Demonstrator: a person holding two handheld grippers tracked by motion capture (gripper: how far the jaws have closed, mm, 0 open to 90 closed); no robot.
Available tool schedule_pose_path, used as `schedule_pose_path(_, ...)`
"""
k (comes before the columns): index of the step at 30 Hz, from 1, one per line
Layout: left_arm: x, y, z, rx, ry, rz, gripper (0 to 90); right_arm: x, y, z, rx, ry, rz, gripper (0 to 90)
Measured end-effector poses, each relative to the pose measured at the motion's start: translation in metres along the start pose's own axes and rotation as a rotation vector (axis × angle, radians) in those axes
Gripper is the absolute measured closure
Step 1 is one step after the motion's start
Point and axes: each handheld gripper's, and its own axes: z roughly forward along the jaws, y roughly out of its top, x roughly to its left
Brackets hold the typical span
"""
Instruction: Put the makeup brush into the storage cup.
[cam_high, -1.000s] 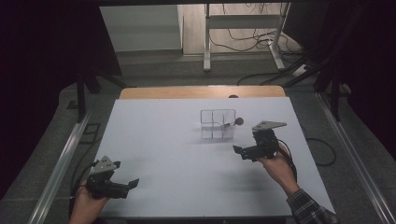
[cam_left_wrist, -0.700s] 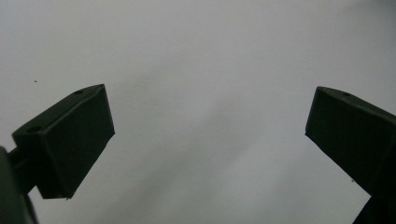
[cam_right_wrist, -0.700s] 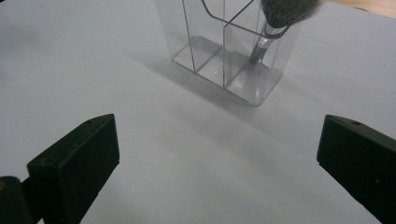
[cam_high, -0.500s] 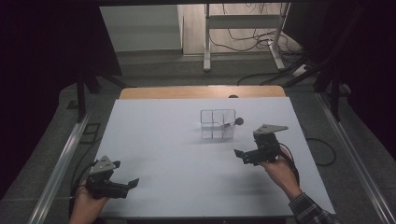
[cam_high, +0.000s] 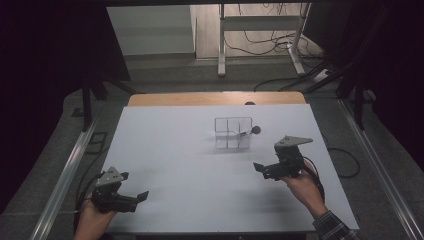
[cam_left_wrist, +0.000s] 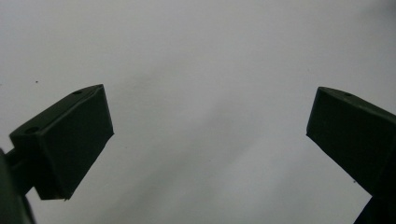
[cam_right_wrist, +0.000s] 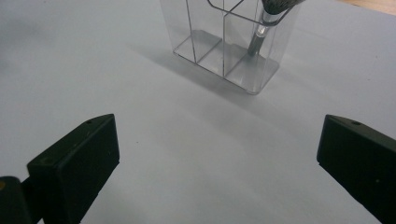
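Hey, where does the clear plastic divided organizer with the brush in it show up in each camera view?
High view: the clear plastic divided organizer stands on the white table, right of centre, beyond the right gripper.
Right gripper view: top centre, ahead of the open jaws.
Left gripper view: not in it; that camera faces bare table between open jaws.
Shared landmark: the dark-bristled brush leaning out of the organizer's end compartment.

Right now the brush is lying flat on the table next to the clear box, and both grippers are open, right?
Not quite. The brush stands inside the clear box, in an end compartment, leaning over the rim, as the right gripper view shows. Both the left gripper and the right gripper are open.
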Motion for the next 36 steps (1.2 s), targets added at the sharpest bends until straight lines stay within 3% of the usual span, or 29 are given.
schedule_pose_path(36,-0.001,0.001,0.001,0.006,-0.002,0.01,0.7,0.001,-0.025,-0.018,0.032,-0.021,0.0,0.0)
